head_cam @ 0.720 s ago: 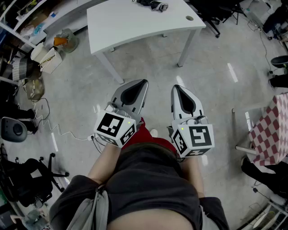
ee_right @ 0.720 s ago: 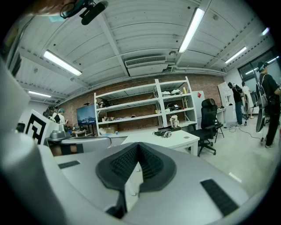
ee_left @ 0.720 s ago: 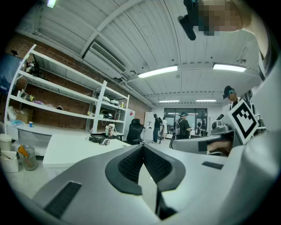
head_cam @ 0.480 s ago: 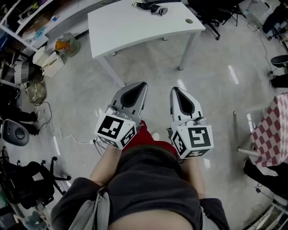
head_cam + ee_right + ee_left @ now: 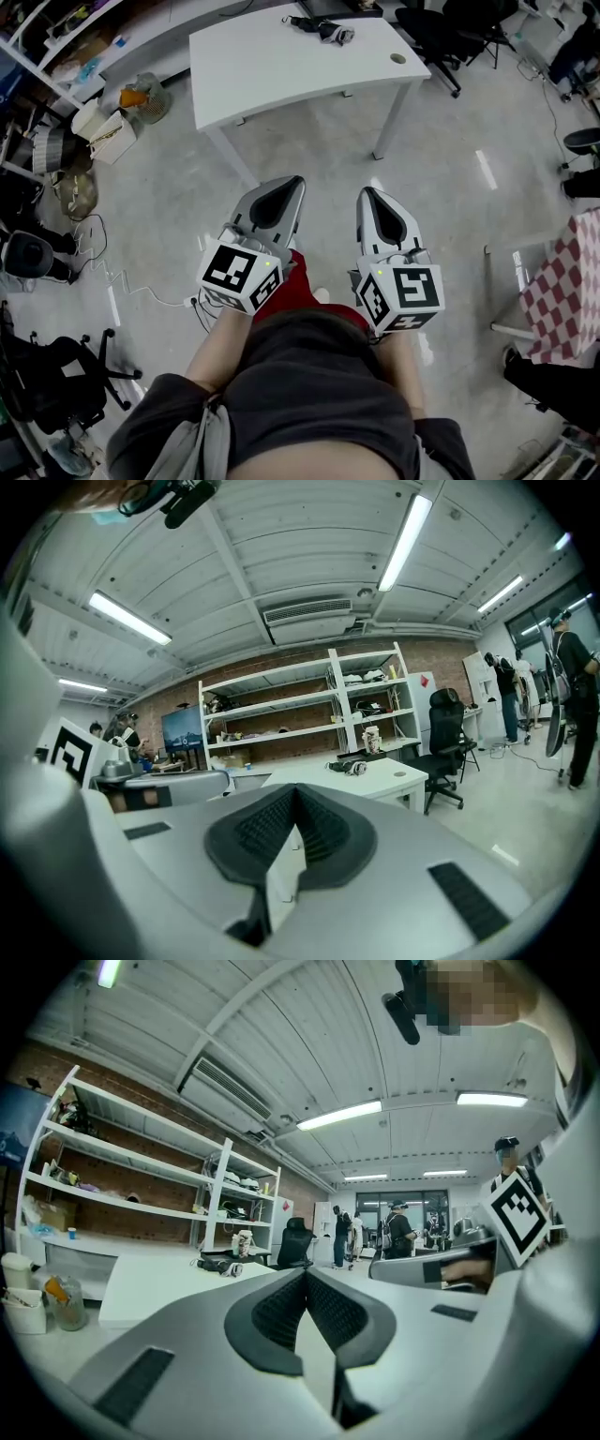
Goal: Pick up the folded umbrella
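Note:
The folded umbrella [image 5: 319,28], dark with a pale end, lies on the far side of a white table [image 5: 272,70] ahead of me. It shows small in the left gripper view [image 5: 217,1264] and in the right gripper view [image 5: 349,766], on the same white table [image 5: 155,1283] [image 5: 380,778]. My left gripper [image 5: 292,182] [image 5: 305,1271] and right gripper [image 5: 366,193] [image 5: 295,789] are held side by side at waist height over the floor, well short of the table. Both are shut with nothing between the pads.
Shelves, boxes, a fan and cables crowd the left side [image 5: 84,122]. Black office chairs [image 5: 431,23] stand beyond the table's right end. A stand with a red-checked cloth [image 5: 562,281] is at the right. Several people [image 5: 398,1234] stand far off.
The table and umbrella have slid a little lower in the head view, so more of the tabletop shows. Both grippers stay shut and side by side.

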### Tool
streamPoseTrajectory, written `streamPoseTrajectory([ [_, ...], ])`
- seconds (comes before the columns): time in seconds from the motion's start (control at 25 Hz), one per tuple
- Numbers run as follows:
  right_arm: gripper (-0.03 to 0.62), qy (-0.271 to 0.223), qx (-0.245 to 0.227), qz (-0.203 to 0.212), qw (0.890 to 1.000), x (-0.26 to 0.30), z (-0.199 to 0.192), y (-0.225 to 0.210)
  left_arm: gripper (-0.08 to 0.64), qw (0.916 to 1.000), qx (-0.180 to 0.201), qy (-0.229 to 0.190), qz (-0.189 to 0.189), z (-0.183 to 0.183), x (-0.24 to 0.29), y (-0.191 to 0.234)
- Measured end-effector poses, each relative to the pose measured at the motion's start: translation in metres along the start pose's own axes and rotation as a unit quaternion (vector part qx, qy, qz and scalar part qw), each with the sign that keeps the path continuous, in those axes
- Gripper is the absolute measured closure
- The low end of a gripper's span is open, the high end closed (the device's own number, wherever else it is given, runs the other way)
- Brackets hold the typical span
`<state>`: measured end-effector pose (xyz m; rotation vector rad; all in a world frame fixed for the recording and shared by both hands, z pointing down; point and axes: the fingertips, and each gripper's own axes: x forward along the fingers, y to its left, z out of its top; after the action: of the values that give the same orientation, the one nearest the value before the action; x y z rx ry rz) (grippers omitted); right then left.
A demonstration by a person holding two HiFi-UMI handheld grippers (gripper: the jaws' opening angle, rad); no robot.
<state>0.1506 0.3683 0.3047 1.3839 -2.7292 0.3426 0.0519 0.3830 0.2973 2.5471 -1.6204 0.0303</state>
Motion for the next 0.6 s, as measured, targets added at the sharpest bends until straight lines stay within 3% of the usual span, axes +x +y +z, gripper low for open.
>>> streamPoseTrajectory([
  [0.6,0.574,0.006,0.003,-0.004,1.0,0.057,0.008,-0.01,0.546,1.0,-0.002,-0.005,0.007,0.008,0.038,0.054],
])
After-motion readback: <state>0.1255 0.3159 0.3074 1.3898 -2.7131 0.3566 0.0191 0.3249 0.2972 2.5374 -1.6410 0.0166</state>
